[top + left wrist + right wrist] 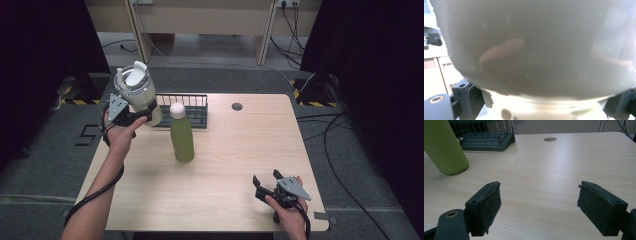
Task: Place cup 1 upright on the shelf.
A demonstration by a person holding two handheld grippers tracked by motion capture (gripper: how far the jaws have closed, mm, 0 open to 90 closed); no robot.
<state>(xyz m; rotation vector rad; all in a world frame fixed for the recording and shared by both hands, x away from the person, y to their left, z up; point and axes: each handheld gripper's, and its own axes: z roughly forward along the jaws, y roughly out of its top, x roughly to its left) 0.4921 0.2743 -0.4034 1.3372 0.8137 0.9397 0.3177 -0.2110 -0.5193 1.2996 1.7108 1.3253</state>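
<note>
A cream tumbler (pixel 137 92) with a white lid is held tilted in the air over the table's back left corner, with my left gripper (pixel 142 118) shut on its lower body. In the left gripper view the tumbler's wall (pixel 536 50) is pressed close between the black jaws. A green bottle (pixel 182 135) with a white cap stands upright on the table, just right of the tumbler. My right gripper (pixel 265 177) rests near the front right edge, open, with bare tabletop between its pads (pixel 489 205).
A dark wire basket (pixel 192 97) sits at the back of the wooden table (pixel 225 150), behind the bottle. A round cable hole (pixel 237 106) lies to its right. In the right gripper view the bottle (pixel 445 147) and basket (pixel 486 142) are far left.
</note>
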